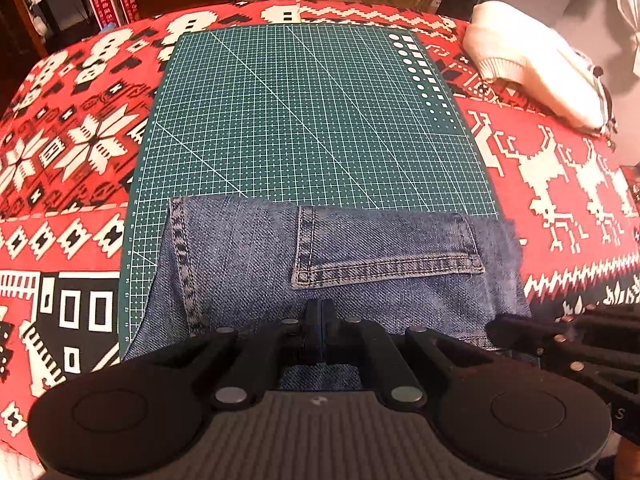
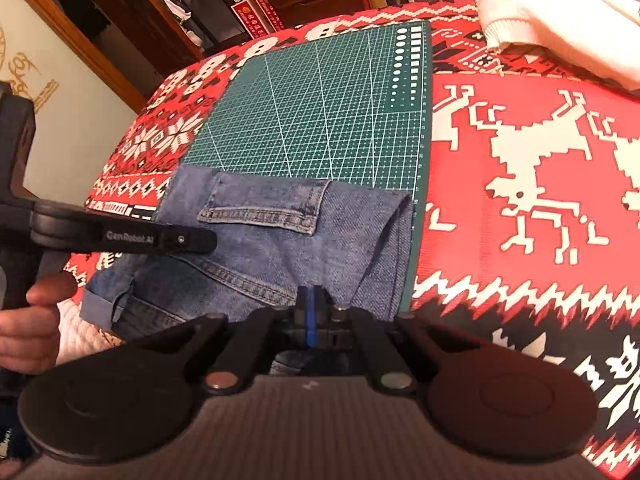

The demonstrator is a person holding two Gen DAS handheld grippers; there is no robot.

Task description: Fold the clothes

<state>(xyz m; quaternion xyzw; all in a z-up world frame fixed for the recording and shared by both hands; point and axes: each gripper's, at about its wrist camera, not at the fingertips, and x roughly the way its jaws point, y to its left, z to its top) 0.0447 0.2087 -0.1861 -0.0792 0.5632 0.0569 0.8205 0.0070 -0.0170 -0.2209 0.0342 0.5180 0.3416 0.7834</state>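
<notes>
A pair of blue denim jeans (image 1: 320,264) lies folded across the near end of a green cutting mat (image 1: 308,120), its long axis running side to side along the mat's near edge. A stitched back pocket (image 1: 384,244) faces up, its pointed bottom toward the camera at 6 o'clock in the left wrist view. The fold's far edge lies straight across the mat; the denim's edge at 3 o'clock reaches the mat's border, and at 9 o'clock in the right wrist view a cuffed part (image 2: 98,308) hangs past the mat onto the cloth.

The left gripper (image 1: 320,312) sits over the denim at 6 o'clock, jaws closed tight; whether cloth is pinched between them cannot be told. The right gripper (image 2: 309,300) stands likewise, jaws fully together above the denim's near edge, any hold on cloth unclear. A hand (image 2: 28,328) grips the left tool's handle at 9 o'clock in the right wrist view.

Beyond the jeans, toward 12 o'clock, the gridded mat lies bare. A red, white and black patterned tablecloth (image 1: 560,184) surrounds it. A cream knitted garment (image 1: 532,68) rests near the table's edge at 2 o'clock, well apart from the jeans. Boxes and dark wooden furniture crowd the background.
</notes>
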